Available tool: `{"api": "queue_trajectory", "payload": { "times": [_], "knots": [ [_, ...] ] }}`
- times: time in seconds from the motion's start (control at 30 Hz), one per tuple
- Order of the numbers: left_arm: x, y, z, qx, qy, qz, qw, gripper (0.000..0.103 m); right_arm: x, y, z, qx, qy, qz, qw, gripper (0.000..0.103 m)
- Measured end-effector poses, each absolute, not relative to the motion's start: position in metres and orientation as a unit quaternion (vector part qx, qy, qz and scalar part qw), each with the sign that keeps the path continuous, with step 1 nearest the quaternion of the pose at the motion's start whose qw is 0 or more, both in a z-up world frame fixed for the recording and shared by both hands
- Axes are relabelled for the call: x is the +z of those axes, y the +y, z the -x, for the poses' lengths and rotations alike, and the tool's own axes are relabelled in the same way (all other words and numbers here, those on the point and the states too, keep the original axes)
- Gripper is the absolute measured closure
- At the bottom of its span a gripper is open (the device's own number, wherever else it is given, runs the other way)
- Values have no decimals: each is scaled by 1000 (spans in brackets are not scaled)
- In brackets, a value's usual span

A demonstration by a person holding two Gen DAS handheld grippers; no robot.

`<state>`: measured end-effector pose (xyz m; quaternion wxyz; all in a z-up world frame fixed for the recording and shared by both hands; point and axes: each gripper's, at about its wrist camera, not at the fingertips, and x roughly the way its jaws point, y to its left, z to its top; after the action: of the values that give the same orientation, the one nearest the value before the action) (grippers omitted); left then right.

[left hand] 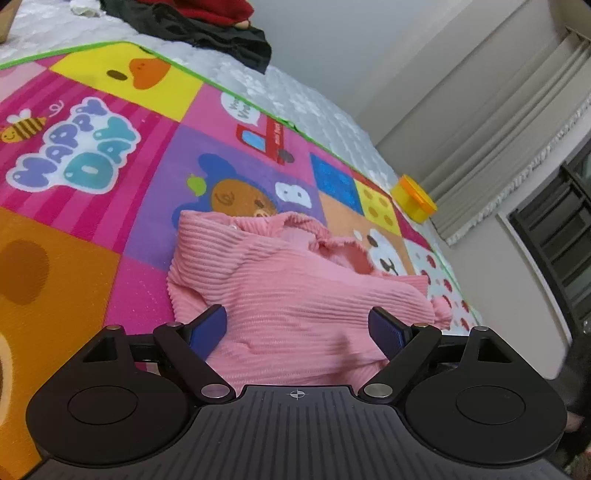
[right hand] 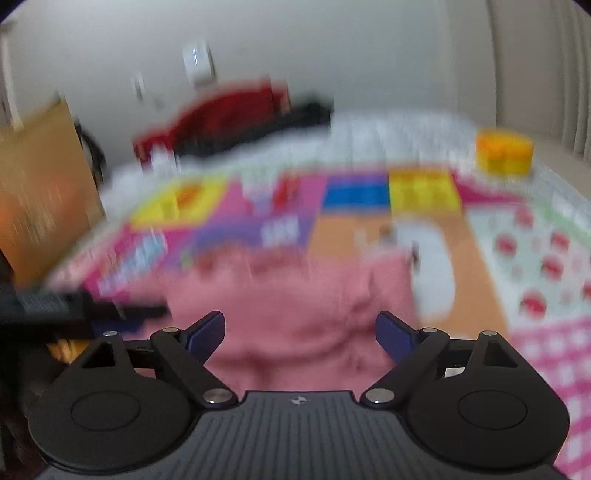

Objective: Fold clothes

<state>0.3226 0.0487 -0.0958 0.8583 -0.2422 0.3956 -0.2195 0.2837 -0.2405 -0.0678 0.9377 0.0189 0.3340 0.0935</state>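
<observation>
Both tongs spread wide, gripping nothing: left gripper and right gripper poised over pink ribbed garment, likely lining up for fold. Garment lies rumpled on cartoon play mat, mat covering bed. Yellow tub near mat corner. Right view blurred.

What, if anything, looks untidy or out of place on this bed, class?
The pink ribbed garment lies bunched and rumpled on the play mat, not folded. A dark and red clothes heap sits at the far edge. Both the left gripper and right gripper are open.
</observation>
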Motion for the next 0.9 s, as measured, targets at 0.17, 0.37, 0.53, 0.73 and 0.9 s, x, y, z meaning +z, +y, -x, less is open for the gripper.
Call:
{"api": "queue_trajectory", "payload": {
  "times": [0.17,0.37,0.53,0.73,0.9],
  "knots": [
    [-95,47,-323,-219,397,239,859,14,-55,-246,-282,88,303,-38,948,47],
    [-95,47,-323,-221,398,242,857,13,-85,-256,-299,63,371,-54,925,52],
    [-95,47,-323,-222,399,243,856,12,-89,-249,-297,63,372,-20,926,47],
    [-95,44,-322,-220,399,233,859,12,-87,-251,-297,66,373,-22,925,46],
    [-95,42,-321,-218,400,226,861,12,-79,-249,-293,66,361,-15,930,44]
  ]
}}
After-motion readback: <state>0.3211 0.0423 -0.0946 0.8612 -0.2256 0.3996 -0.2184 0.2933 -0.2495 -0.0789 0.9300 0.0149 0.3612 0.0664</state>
